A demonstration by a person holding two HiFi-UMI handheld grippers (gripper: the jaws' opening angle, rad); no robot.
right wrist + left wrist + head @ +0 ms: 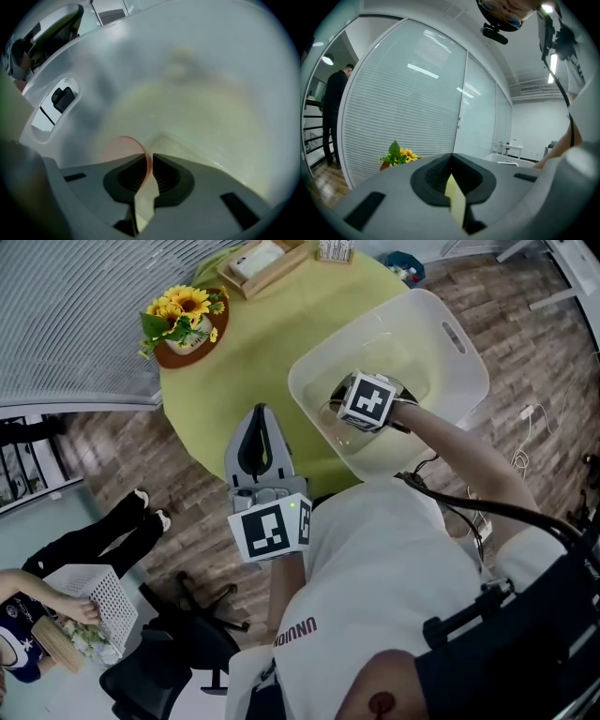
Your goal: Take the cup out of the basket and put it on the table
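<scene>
The translucent pinkish cup (123, 149) lies inside the white plastic basket (441, 326), low against its wall (187, 70). My right gripper (147, 169) reaches down into the basket, and its jaws are shut on the cup's thin rim. In the head view the right gripper (343, 414) and its marker cube cover most of the cup. My left gripper (260, 420) is held at the near edge of the round yellow-green table (253, 357), left of the basket. Its jaws (452, 180) are shut with nothing between them, pointing across the table.
A pot of sunflowers (183, 320) stands at the table's far left, also in the left gripper view (398, 157). A wooden tray (262, 263) sits at the far edge. A black chair (178, 643) and a seated person holding a white basket (89, 601) are at lower left.
</scene>
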